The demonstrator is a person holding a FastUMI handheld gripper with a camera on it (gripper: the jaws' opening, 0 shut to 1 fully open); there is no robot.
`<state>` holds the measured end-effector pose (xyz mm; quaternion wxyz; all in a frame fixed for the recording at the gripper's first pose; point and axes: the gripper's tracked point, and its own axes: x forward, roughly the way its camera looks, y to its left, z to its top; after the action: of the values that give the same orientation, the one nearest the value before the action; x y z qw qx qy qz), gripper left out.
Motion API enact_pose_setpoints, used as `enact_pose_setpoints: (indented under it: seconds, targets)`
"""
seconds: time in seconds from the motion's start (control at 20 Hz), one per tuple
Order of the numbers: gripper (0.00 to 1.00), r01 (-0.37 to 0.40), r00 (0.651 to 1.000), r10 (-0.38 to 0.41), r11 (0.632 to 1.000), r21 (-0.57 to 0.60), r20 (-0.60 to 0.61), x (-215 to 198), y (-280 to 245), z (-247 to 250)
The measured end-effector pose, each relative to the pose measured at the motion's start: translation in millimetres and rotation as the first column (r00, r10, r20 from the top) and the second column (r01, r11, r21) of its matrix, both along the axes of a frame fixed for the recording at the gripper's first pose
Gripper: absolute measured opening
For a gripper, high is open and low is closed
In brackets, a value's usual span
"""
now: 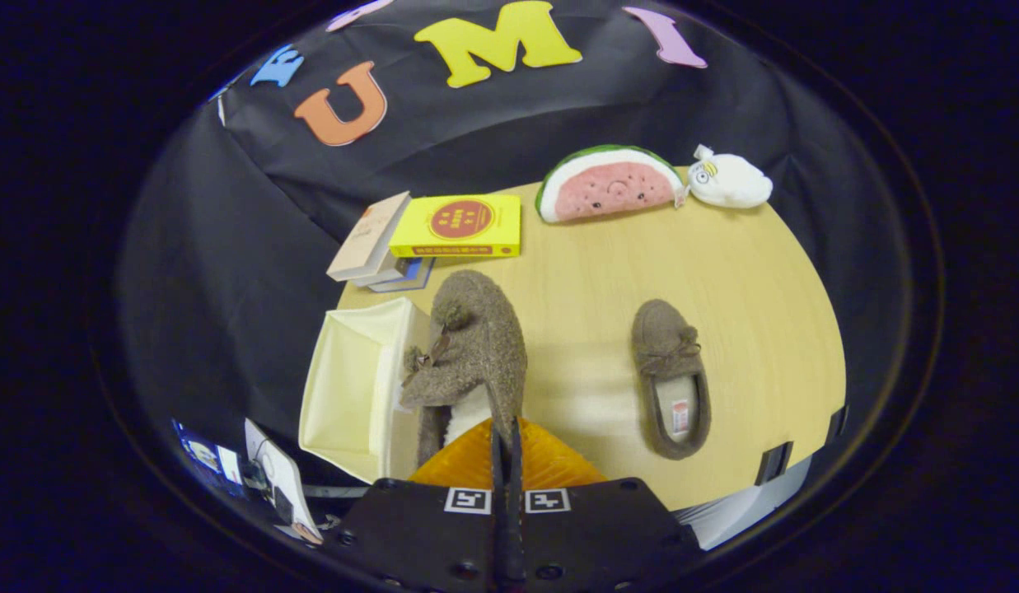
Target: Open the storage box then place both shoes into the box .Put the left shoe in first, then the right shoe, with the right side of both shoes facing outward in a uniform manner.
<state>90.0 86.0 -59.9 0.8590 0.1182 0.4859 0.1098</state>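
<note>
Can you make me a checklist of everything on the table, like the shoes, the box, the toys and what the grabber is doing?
Surface: pale wooden table, mostly bare in the middle.
Job's things: open cream storage box at the table's near left edge; held shoe hangs lifted beside the box; other shoe lies flat on the table, opening up.
Clutter: stacked books at the back left; watermelon plush and white plush at the back.
Gripper: gripper is shut on the held shoe's heel edge.
Cables: nothing seen.
Surroundings: black cloth wall behind and left.
</note>
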Motion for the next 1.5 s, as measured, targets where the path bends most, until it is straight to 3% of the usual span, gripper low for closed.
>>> enact_pose_setpoints:
  seconds: [0.35,0.7,0.95,1.5]
  targets:
    - [0.0,-0.052,0.994,0.05,0.998,0.021,0.096,-3.0,102.0,37.4]
    - [0.0,-0.093,0.992,0.093,0.996,-0.004,0.09,10.6,205.4,-16.4]
    - [0.0,-0.053,0.996,0.056,0.997,-0.058,0.065,14.4,235.0,-68.1]
    - [0.0,-0.119,0.991,0.106,0.978,-0.174,-0.08,-15.5,270.3,-148.2]
